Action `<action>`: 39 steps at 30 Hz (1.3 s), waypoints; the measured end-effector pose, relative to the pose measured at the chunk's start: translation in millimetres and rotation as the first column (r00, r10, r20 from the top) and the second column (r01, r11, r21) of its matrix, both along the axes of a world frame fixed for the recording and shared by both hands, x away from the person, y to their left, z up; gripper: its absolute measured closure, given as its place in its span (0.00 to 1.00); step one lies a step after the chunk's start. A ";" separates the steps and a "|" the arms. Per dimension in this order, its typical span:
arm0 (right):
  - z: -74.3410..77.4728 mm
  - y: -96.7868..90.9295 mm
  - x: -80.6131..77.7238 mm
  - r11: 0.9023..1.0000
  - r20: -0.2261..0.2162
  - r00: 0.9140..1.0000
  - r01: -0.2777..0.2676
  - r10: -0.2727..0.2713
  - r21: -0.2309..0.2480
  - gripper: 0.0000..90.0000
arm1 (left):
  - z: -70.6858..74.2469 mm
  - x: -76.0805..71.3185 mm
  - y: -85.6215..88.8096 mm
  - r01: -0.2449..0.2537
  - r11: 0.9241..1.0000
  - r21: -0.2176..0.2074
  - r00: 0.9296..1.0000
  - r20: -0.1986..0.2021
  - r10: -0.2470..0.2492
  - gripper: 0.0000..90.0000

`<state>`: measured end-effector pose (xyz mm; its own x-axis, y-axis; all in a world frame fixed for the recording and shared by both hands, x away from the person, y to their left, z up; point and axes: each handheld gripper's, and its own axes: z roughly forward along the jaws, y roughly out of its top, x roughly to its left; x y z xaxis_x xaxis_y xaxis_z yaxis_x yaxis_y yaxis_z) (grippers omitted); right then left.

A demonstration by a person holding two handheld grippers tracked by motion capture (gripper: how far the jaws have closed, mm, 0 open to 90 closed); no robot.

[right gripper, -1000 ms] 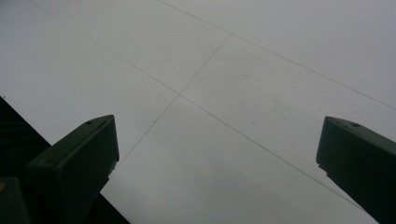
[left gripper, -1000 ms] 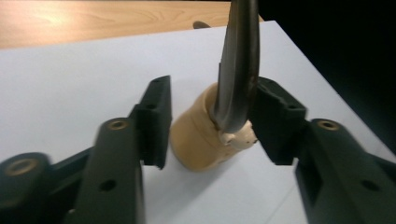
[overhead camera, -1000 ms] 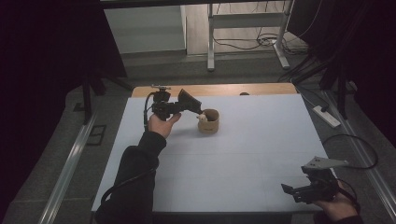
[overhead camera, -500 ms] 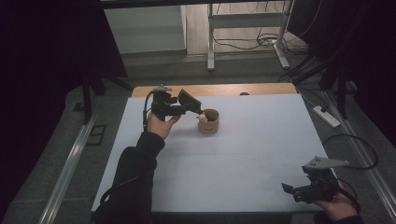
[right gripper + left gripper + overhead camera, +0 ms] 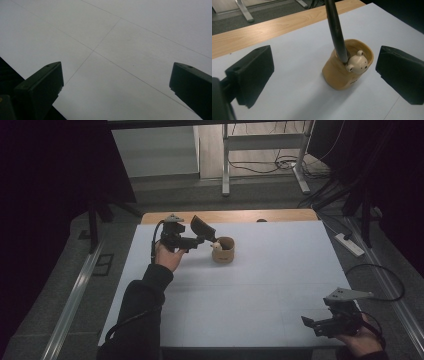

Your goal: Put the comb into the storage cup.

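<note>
Left gripper point(image 5: 202, 236) hovers open beside a tan cup point(image 5: 223, 251) at the far side of the white counter point(image 5: 260, 285)

The left arm stretches forward, hand tilted toward the cup; its fingers point(image 5: 252, 75) have just been opening and stand wide with nothing between them. A dark handle point(image 5: 336, 30) leans out of the cup beside a small bear figure point(image 5: 358, 63). The right gripper point(image 5: 320, 325) rests low at the near right edge, fingers point(image 5: 42, 82) spread over bare counter
</note>
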<state>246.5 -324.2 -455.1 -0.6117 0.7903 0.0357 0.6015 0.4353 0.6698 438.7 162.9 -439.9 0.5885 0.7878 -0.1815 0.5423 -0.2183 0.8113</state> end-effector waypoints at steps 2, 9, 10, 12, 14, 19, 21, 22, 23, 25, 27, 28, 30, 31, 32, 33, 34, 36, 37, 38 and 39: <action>0.0 0.1 0.0 1.000 0.000 1.000 0.000 0.000 0.000 0.00 | -0.1 -2.3 0.6 0.001 1.000 0.006 1.000 0.010 -0.001 0.01; 0.0 0.2 0.1 1.000 0.000 1.000 -0.001 0.001 -0.005 0.00 | -1.0 -9.0 3.1 0.016 1.000 0.020 1.000 0.027 -0.017 0.00; 0.0 0.2 0.1 1.000 -0.001 1.000 -0.001 0.001 -0.005 0.00 | -1.4 -10.3 3.1 0.018 1.000 0.024 1.000 0.025 -0.019 0.00; -0.1 0.2 0.2 1.000 -0.001 1.000 0.000 0.000 -0.004 0.00 | -2.1 -12.4 3.3 0.016 0.999 0.029 0.999 0.029 -0.016 0.00; -0.1 0.2 0.2 1.000 0.000 1.000 0.000 0.000 -0.004 0.00 | -2.4 -14.1 3.7 0.017 0.999 0.029 0.999 0.031 -0.018 0.00; -0.2 0.2 0.1 1.000 0.000 1.000 0.001 -0.001 -0.004 0.00 | -3.4 -18.4 4.2 0.019 0.999 0.028 0.999 0.028 -0.020 0.00; -0.1 0.2 0.1 1.000 -0.001 1.000 0.002 -0.002 -0.004 0.00 | -4.3 -19.9 4.6 0.019 0.999 0.029 0.999 0.027 -0.020 0.00; -0.1 0.3 0.1 1.000 -0.001 1.000 0.002 -0.002 -0.004 0.00 | -4.8 -20.4 4.6 0.019 0.999 0.027 0.999 0.027 -0.020 0.00; -0.1 0.3 0.1 1.000 -0.001 1.000 0.002 -0.002 -0.004 0.00 | -5.7 -21.4 4.9 0.021 1.000 0.022 0.999 0.030 -0.021 0.00; 0.0 0.3 0.2 1.000 -0.001 1.000 0.001 -0.001 -0.007 0.00 | -7.1 -22.3 5.7 0.025 1.000 0.014 0.999 0.030 -0.025 0.00; -0.1 0.3 0.2 1.000 -0.002 1.000 0.002 -0.002 -0.007 0.00 | -8.8 -23.0 6.6 0.029 1.000 0.008 0.999 0.026 -0.029 0.00; -0.1 0.3 0.2 1.000 -0.001 1.000 0.002 -0.002 -0.008 0.00 | -9.6 -23.3 7.3 0.032 0.999 0.007 0.999 0.026 -0.032 0.00; -0.1 0.4 0.0 1.000 0.000 1.000 0.005 -0.005 -0.005 0.00 | -10.9 -24.2 9.0 0.034 0.999 0.000 0.999 0.025 -0.034 0.00; -0.1 0.4 0.1 1.000 0.000 1.000 0.006 -0.006 -0.006 0.00 | -11.1 -24.6 9.7 0.033 0.999 -0.001 0.999 0.026 -0.033 0.00; 0.0 0.4 0.1 1.000 -0.001 1.000 0.006 -0.006 -0.006 0.00 | -11.4 -25.3 10.8 0.034 0.999 -0.005 0.999 0.026 -0.034 0.00; 0.0 0.5 0.1 1.000 -0.001 1.000 0.006 -0.006 -0.007 0.00 | -11.6 -25.7 11.3 0.035 0.999 -0.006 0.999 0.026 -0.034 0.00; 0.0 0.5 0.2 1.000 -0.001 1.000 0.005 -0.005 -0.009 0.00 | -11.8 -26.3 11.9 0.036 0.999 -0.005 0.999 0.026 -0.035 0.00; 0.1 0.7 0.2 1.000 0.000 1.000 0.004 -0.004 -0.010 0.00 | -12.3 -28.1 12.4 0.038 0.999 -0.014 0.999 0.018 -0.037 0.00; 0.1 0.7 0.2 1.000 0.000 1.000 0.004 -0.004 -0.010 0.00 | -12.5 -28.8 12.6 0.039 0.999 -0.015 0.999 0.018 -0.039 0.00; 0.1 0.7 0.2 1.000 0.000 1.000 0.005 -0.005 -0.010 0.00 | -12.8 -29.7 12.4 0.041 0.999 -0.017 0.999 0.016 -0.041 0.00; 0.1 0.8 0.2 1.000 0.000 1.000 0.005 -0.005 -0.010 0.00 | -13.1 -30.5 12.1 0.040 0.999 -0.019 0.999 0.014 -0.040 0.00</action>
<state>246.7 -323.4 -455.0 -0.6081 0.7934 0.0280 0.6035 0.4390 0.6656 408.2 175.0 -453.0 0.6222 0.7598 -0.1885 0.5227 -0.2239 0.8226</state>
